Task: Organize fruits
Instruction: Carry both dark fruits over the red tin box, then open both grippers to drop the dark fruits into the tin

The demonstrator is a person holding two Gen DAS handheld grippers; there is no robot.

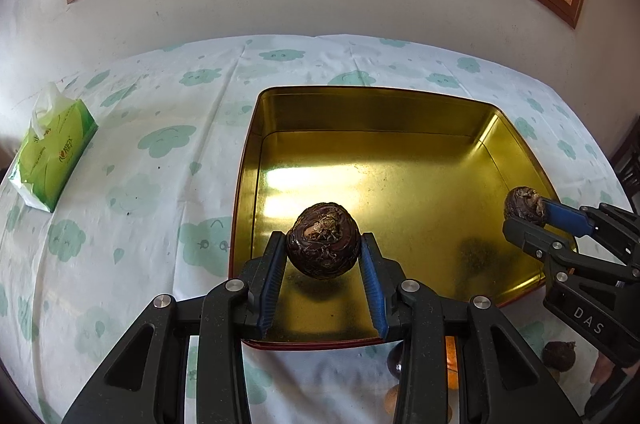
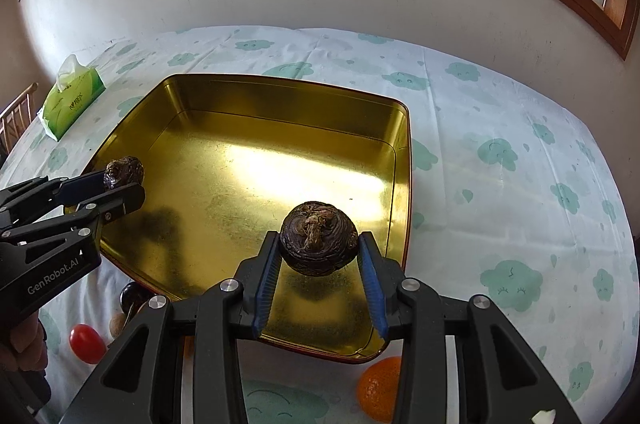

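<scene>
Hovering above the gold tin [image 1: 248, 159], the left gripper [image 1: 323, 256] and right gripper [image 2: 318, 252] each clamp a brown water chestnut [image 1: 323, 246], seemingly by the fingertips. Released this high, centre-frame, either could roll on slick metal.

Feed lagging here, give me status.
Left gripper and right gripper each shut on a water chestnut. Both over gold tray. Tray empty, nothing blocking.

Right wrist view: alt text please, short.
The right tool grips a dark brown water chestnut above an empty gold tin tray on a cloud-print tablecloth. At left, the left tool holds a second chestnut over the tray's edge.
</scene>
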